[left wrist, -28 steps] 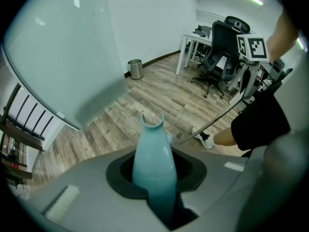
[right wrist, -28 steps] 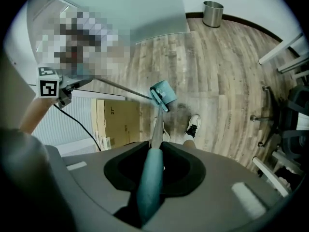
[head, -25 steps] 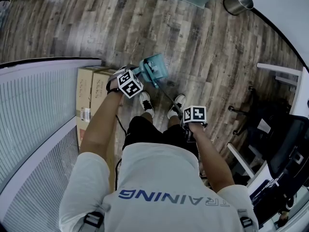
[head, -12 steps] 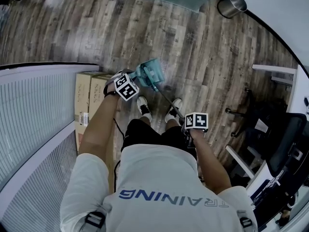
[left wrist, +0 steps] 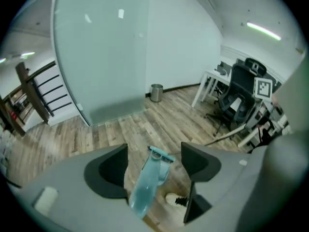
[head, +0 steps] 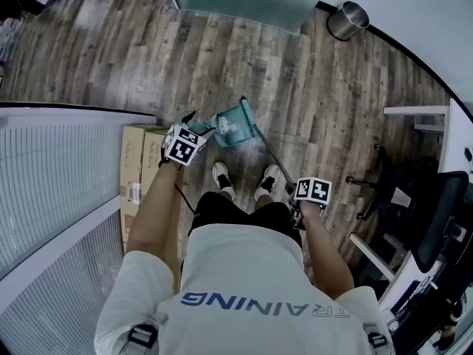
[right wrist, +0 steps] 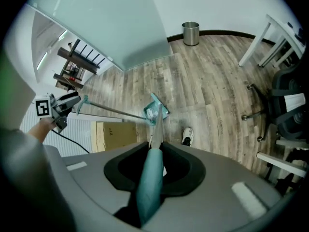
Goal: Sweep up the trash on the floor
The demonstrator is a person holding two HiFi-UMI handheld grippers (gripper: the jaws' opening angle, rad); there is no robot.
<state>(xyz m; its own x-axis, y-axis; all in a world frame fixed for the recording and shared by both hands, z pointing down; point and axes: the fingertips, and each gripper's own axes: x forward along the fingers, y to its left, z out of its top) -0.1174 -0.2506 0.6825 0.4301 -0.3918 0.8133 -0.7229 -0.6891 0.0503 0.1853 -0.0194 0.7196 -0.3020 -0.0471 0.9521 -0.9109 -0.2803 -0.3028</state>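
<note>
Wooden floor [head: 295, 87]: broom handle [right wrist: 149, 182] clamped in right claw [right wrist: 153, 151].

an office: a wood-plank floor [head: 310, 87], a tall frosted glass partition [left wrist: 101, 57], white desks [left wrist: 208, 79] with black swivel chairs [left wrist: 244, 88] beside them, a steel waste bin [head: 347, 21] by the white wall, a ceiling strip light [left wrist: 263, 30], and cardboard boxes [head: 140, 161] stacked along one side.

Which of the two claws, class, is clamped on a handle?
The right claw: its jaws are shut on a teal handle. On the left claw the jaws have just been opening and stand apart, clear of the second handle between them.
</note>
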